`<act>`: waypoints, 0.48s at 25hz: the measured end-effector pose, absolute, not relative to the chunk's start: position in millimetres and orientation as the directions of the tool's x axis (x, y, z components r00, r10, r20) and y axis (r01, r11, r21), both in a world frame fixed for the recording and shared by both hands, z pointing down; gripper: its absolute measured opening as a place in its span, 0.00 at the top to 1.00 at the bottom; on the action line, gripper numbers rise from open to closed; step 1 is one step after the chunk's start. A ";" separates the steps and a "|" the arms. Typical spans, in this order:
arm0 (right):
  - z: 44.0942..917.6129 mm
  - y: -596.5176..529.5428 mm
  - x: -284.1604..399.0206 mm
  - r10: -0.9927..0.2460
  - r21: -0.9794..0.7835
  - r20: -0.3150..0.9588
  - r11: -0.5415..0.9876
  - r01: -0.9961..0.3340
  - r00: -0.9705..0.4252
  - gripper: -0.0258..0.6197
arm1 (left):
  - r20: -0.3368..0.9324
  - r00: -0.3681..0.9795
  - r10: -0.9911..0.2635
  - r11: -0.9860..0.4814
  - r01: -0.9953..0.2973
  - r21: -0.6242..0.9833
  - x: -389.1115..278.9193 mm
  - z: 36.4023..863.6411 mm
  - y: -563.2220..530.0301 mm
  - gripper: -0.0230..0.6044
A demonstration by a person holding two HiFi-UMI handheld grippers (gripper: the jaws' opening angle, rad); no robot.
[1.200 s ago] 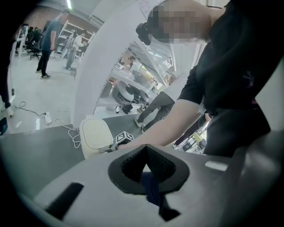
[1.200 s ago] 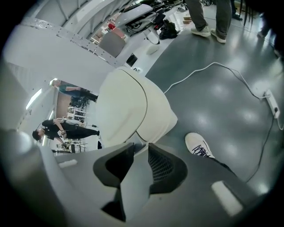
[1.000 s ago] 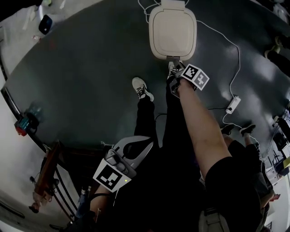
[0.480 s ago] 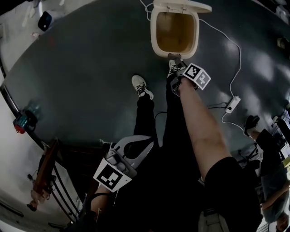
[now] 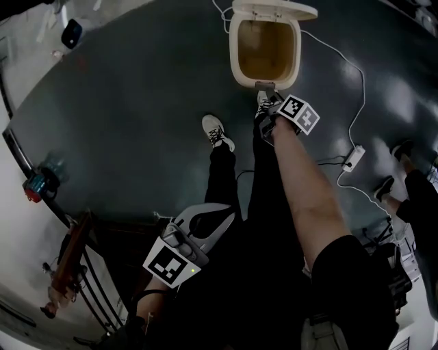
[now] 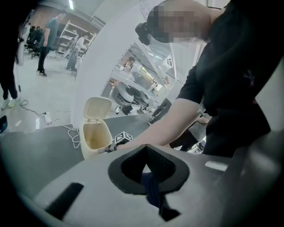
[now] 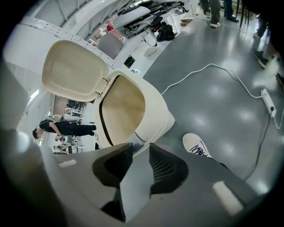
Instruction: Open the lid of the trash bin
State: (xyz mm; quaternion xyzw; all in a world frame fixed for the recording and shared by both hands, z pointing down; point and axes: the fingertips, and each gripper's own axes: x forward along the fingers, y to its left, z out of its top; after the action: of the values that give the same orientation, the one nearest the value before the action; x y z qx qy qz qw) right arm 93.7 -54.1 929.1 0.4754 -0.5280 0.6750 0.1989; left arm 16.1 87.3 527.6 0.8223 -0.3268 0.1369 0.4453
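Dark grey floor [image 5: 137, 102], glossy, with shelving and workshop clutter along its far edges

Item: cream trash bin [image 5: 235, 61], standing on the floor just ahead of the person's feet. Its lid [image 5: 274, 9] is swung up on the rear hinge and stands upright, showing the tan inside.

Item: right gripper [image 5: 265, 92], at the bin's front rim, pointing steeply down. Jaws released, having just been opening. The bin's grey front catch [image 7: 133, 142] sits at the gap between their tips, not squeezed.

Item: left gripper [image 5: 226, 220], held close to the person's body, well apart from the bin. Jaws clenched tip to tip.

Item: white shoe [image 5: 217, 132], on the floor near the bin, not touching it.

Item: white cable [image 5: 356, 96] with power strip [image 5: 352, 157], lying on the floor right of the bin
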 end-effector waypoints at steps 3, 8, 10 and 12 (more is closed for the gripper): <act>914.9 -50.9 93.1 -0.178 -0.478 0.878 -0.328 -0.815 -0.444 0.91 | 0.482 0.750 -0.452 -0.403 -0.654 0.640 16.2 512.3 79.8 0.96; 858.6 -54.7 93.1 -0.156 -0.504 0.863 -0.234 -0.831 -0.480 0.95 | 0.383 0.752 -0.537 -0.409 -0.629 0.661 9.6 464.0 60.2 0.96; 826.6 -69.0 91.2 -0.192 -0.543 0.837 -0.174 -0.821 -0.513 0.95 | 0.359 0.753 -0.551 -0.453 -0.632 0.629 5.2 443.6 54.6 0.96; 787.9 -87.1 86.0 -0.234 -0.581 0.801 -0.082 -0.809 -0.551 0.95 | 0.343 0.758 -0.555 -0.499 -0.633 0.592 1.4 424.6 51.7 0.96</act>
State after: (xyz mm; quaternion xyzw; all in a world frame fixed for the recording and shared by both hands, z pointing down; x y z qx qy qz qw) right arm 86.0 -87.1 787.9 0.4107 -0.6350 0.6103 0.2358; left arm 1.4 51.7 424.6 0.8641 -0.3437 0.0539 0.3637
